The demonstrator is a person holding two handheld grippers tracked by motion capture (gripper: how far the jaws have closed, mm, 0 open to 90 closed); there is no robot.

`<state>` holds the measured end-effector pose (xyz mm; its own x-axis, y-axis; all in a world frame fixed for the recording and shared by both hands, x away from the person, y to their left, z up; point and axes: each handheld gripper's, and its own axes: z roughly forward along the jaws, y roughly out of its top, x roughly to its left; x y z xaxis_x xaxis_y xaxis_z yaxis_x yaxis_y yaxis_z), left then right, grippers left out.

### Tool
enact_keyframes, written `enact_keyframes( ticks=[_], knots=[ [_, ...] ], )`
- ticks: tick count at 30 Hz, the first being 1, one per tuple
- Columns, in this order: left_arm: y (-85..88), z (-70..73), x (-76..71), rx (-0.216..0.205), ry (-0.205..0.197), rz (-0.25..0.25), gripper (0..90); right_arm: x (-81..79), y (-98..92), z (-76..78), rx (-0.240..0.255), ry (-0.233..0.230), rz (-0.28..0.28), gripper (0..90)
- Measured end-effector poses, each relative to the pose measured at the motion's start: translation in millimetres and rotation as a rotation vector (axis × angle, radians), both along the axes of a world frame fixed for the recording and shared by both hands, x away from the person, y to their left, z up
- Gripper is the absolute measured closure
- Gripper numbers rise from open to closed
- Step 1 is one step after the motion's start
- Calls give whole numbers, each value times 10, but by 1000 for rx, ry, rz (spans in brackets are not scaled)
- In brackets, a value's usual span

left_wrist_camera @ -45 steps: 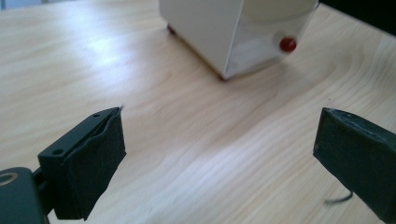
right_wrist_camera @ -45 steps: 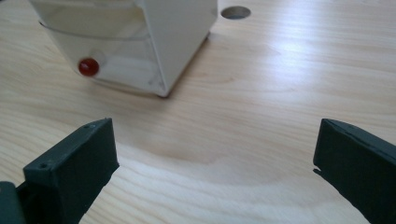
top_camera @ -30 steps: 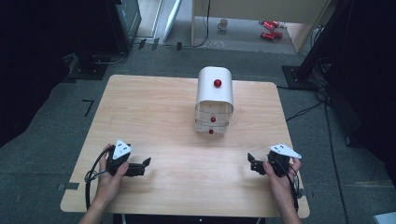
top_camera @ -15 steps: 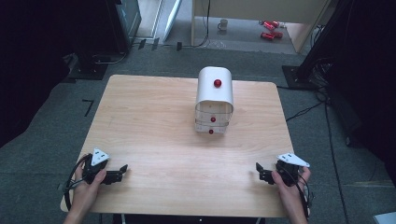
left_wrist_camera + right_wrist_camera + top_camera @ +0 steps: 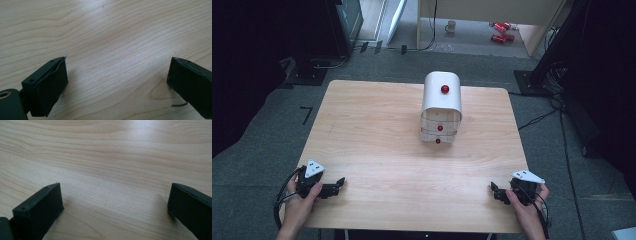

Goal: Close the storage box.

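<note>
Two grippers at the near table (image 5: 377, 165) edge: left gripper (image 5: 338, 184) and right gripper (image 5: 495, 190), jaws spread wide, empty, over bare wood. One white drawer cabinet (image 5: 441, 105), three red knobs (image 5: 445, 89), farther back at centre, well apart, path unobstructed. Beyond: one mug (image 5: 452, 25) on floor.

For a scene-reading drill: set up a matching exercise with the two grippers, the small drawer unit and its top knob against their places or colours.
Things:
1. left gripper
2. right gripper
3. white drawer unit
4. top knob

Places or colours:
A. red
B. near right corner of the table, open
C. far middle of the table
D. near left corner of the table, open

Pairs: 1-D, 2-B, 3-C, 4-A
</note>
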<state>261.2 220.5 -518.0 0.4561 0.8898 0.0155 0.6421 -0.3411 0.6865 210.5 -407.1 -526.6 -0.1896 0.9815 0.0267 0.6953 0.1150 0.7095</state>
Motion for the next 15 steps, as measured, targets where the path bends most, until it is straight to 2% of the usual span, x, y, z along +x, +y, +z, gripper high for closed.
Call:
enact_keyframes(
  ticks=[15],
  knots=[
    [-6,0,6,0,2,5,26,-1,3,0,0,0,4,0]
  ],
)
